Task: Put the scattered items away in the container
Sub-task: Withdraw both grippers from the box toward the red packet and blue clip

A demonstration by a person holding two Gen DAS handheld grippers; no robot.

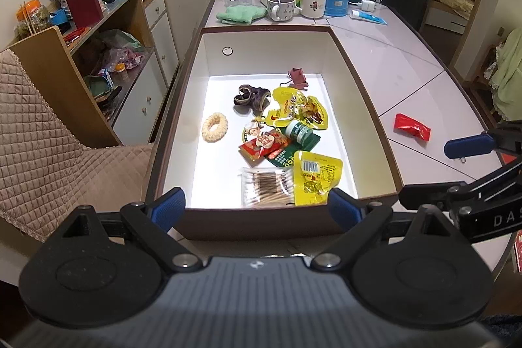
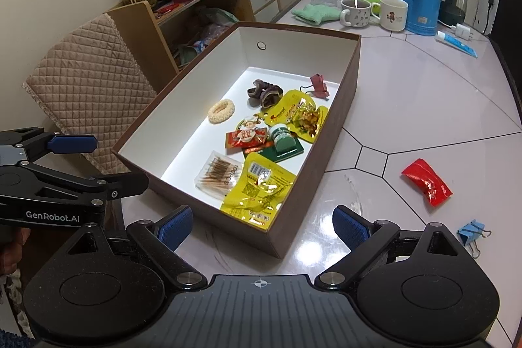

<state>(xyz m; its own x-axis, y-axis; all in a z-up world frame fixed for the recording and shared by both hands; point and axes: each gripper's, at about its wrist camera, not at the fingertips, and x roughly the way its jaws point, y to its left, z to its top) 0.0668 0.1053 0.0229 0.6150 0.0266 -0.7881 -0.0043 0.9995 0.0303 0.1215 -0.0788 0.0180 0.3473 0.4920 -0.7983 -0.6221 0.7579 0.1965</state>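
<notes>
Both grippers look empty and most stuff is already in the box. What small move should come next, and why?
Probably swing the right hand-held gripper right and forward toward the red packet on the table. Its jaws stand open and empty, the packet lies outside the box on that side, and the blue binder clip also remains out. The left hand-held gripper is open over the box's near edge.

Snack packets [image 2: 257,185] lie in the box [image 2: 350,80]; a wrapper [image 2: 426,181] and binder clip [image 2: 471,234] lie right of it.
</notes>
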